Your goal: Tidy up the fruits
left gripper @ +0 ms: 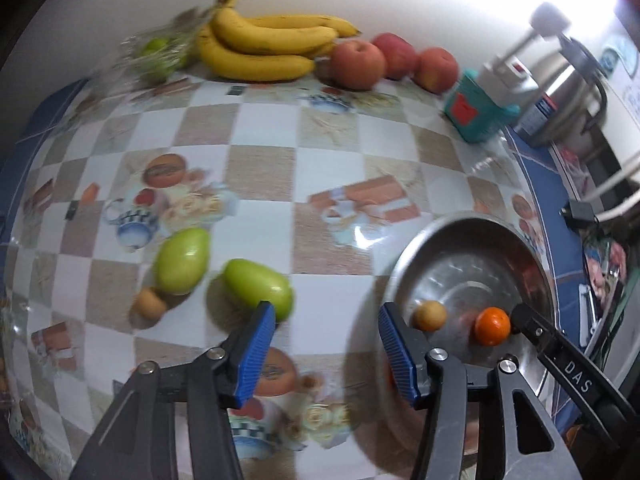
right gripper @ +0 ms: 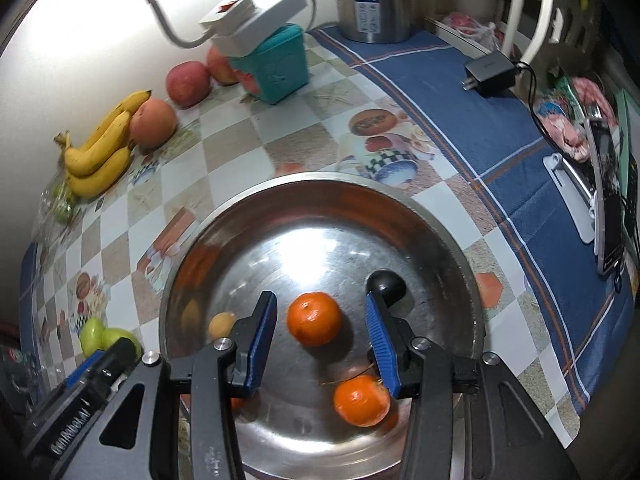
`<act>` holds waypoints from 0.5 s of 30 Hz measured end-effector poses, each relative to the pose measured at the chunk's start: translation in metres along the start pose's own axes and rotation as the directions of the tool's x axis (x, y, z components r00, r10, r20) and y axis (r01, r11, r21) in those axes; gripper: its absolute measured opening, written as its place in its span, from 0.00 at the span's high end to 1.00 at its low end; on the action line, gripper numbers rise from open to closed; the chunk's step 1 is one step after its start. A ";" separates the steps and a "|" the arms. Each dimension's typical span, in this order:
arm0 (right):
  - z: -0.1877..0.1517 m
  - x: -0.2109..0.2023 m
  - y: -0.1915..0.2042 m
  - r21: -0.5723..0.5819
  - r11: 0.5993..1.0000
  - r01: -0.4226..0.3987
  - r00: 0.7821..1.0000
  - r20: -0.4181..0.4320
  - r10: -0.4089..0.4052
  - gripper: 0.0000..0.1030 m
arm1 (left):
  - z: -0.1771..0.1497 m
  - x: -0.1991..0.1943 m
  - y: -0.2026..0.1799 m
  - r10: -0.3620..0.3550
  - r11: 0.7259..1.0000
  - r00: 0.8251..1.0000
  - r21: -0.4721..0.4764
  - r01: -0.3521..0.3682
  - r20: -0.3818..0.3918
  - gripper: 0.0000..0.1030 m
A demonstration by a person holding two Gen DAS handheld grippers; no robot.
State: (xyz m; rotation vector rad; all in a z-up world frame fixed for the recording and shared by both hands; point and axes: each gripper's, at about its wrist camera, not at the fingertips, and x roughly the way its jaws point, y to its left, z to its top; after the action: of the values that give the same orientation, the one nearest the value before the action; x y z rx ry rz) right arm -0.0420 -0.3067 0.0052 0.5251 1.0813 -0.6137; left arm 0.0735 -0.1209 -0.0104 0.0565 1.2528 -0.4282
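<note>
Left claw: the left gripper (left gripper: 326,338) has its blue jaws apart with nothing between them. It hangs over the table, beside the bowl's left rim.
Right claw: the right gripper (right gripper: 320,336) has its jaws apart too. It hangs above the bowl. One orange shows between the blue pads, but the pads do not touch it.
Bowl: a shiny metal bowl (right gripper: 280,208) sits on the checked tablecloth (left gripper: 260,128).
Oranges: one orange (right gripper: 314,318) lies in the middle of the bowl. A second orange (right gripper: 361,400) lies nearer the camera, partly behind the right pad.
Small brown fruit in bowl: a little round brown fruit (right gripper: 221,324) lies at the left side of the bowl.
Green fruits: two green fruits lie on the cloth, well left of the bowl. One green fruit (left gripper: 182,261) is farther left. The other green fruit (left gripper: 256,286) is just past the left claw's left pad.
Small brown fruit on cloth: another small brown fruit (left gripper: 150,307) touches the left green one.
Bananas: a bunch of bananas (left gripper: 264,50) lies at the back by the wall.
Apples: three red apples (left gripper: 358,65) sit right of the bananas.
Bag: a clear bag with green fruit (left gripper: 156,56) is left of the bananas.
Box: a teal box (left gripper: 474,114) stands right of the apples.
</note>
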 end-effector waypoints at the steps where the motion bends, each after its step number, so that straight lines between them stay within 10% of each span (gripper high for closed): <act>1: -0.001 0.000 0.002 -0.009 1.000 0.002 1.000 0.000 -0.002 0.54 | 0.000 -0.003 0.007 0.001 1.000 1.000 -0.019 -0.001 0.004 0.43; 15: -0.009 0.003 0.031 -0.121 0.992 0.016 1.000 -0.009 -0.017 0.47 | 0.005 -0.004 0.048 0.006 0.983 1.000 -0.184 -0.009 -0.018 0.29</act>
State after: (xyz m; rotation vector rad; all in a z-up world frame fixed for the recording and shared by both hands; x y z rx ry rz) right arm -0.0260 -0.2792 0.0022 0.4143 1.1255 -0.5562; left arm 0.0934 -0.0766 -0.0144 -0.0927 1.3041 -0.3046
